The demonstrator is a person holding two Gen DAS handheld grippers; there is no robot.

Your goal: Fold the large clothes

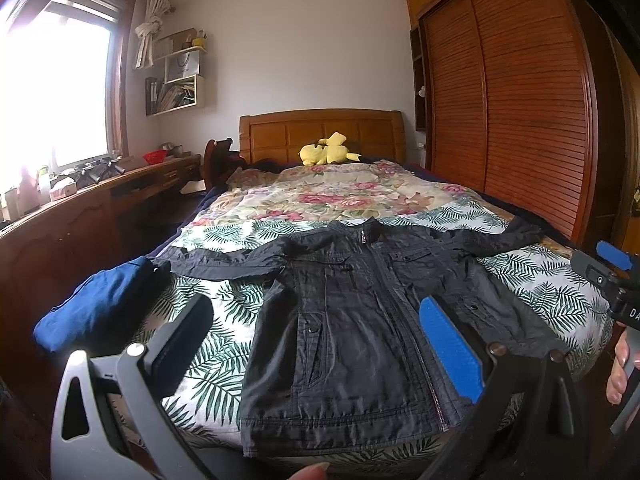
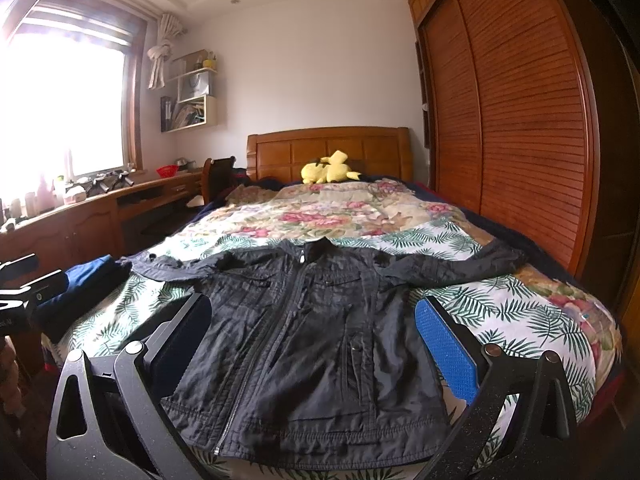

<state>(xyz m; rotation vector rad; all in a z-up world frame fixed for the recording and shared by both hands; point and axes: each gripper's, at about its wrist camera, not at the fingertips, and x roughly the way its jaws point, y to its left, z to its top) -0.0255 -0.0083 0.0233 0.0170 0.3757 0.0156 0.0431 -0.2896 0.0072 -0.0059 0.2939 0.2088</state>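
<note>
**Dark jacket laid flat on the bed, both tools held apart above it**

A bedroom with a wooden bed under a leaf-and-flower patterned quilt (image 1: 224, 300), slatted wooden wardrobe doors (image 1: 512, 120) at the right of the frame and a bright window at upper left. A dark grey zip-front jacket (image 1: 352, 320) lies face up, sleeves spread, across the near end of the bed in the lower centre. A folded blue garment (image 1: 100, 304) sits at the bed's left edge, touching the sleeve cuff. A yellow plush toy (image 1: 326, 150) rests by the headboard. The left tool (image 1: 316, 336) and right tool (image 2: 312, 332) hover over the hem, fingers wide apart, empty.
</note>
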